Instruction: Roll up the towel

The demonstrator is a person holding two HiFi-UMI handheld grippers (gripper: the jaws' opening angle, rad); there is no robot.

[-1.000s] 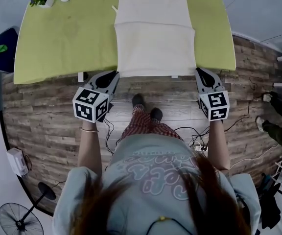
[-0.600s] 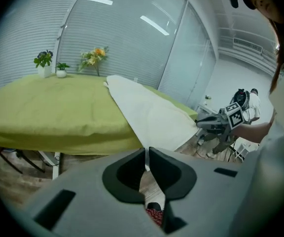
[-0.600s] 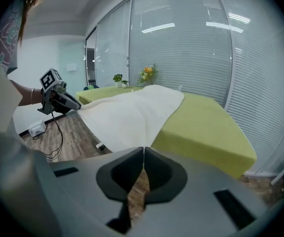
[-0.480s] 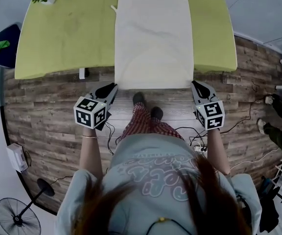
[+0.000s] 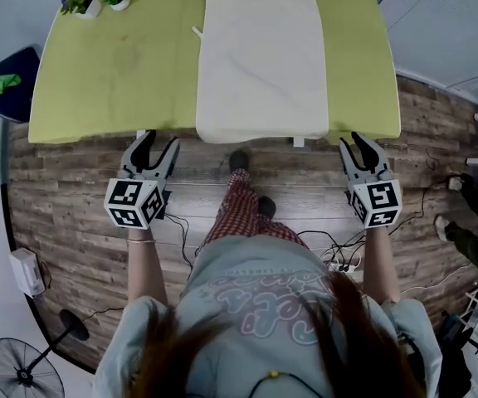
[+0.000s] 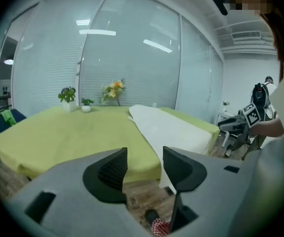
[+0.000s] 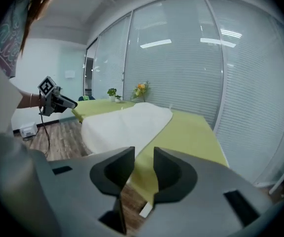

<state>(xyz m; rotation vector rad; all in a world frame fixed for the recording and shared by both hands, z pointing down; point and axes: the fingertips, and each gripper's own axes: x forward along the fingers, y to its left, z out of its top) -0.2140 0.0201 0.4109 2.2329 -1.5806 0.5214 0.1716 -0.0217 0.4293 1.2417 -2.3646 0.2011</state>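
The white towel (image 5: 260,56) lies flat on the green table (image 5: 123,73), and its near end hangs a little over the table's front edge. Both tools are in front of that edge, above the wooden floor (image 5: 73,214), and neither touches the towel. The left tool (image 5: 150,142) has just been opening and its jaws stand wide, with nothing between them. The right tool (image 5: 363,142) has also just been opening. Its gap is narrower and also empty.

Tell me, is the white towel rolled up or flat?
Flat. The towel lies spread out along the green table, its near end at the table's edge, with no roll.
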